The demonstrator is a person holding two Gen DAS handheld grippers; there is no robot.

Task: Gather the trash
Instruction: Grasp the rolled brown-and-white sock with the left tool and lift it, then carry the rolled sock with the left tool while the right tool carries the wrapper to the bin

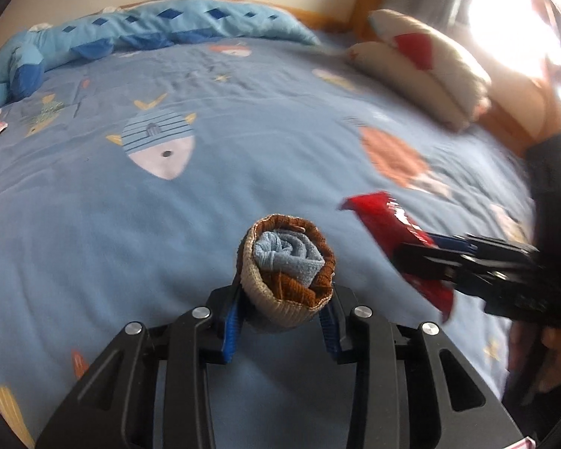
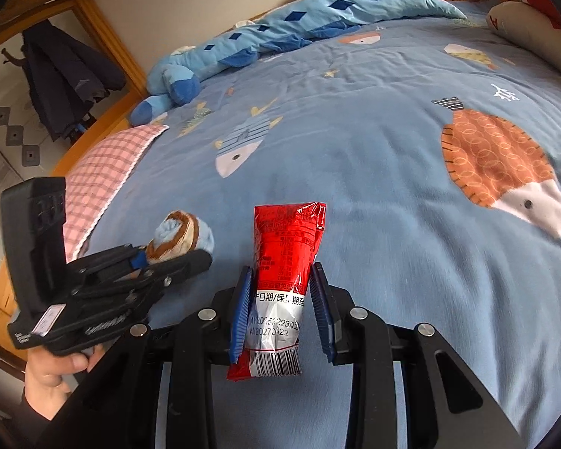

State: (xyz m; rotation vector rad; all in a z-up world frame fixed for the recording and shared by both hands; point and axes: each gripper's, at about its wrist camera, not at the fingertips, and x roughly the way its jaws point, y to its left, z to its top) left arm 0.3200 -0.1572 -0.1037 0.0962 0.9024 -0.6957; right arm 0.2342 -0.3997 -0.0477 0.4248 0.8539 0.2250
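My left gripper (image 1: 282, 310) is shut on a rolled sock bundle (image 1: 286, 273), beige and brown outside with light blue cloth inside, lifted above the blue bedspread (image 1: 243, 149). In the right wrist view the same sock bundle (image 2: 179, 235) sits in the left gripper (image 2: 175, 258) at the left. My right gripper (image 2: 280, 307) is shut on a red and white snack wrapper (image 2: 284, 280), which stands upright between the blue pads (image 2: 243, 310). From the left wrist view the red wrapper (image 1: 392, 232) shows at the right in the blurred right gripper (image 1: 422, 258).
A blue plush toy (image 2: 280, 26) lies along the far side of the bed. A pink checked pillow (image 2: 104, 172) is at the left, a cream and red cushion (image 1: 422, 63) at the right. Wooden bed frame (image 2: 104, 41) and hanging dark coats (image 2: 63, 75) stand beyond. A hand (image 2: 52, 370) holds the left gripper.
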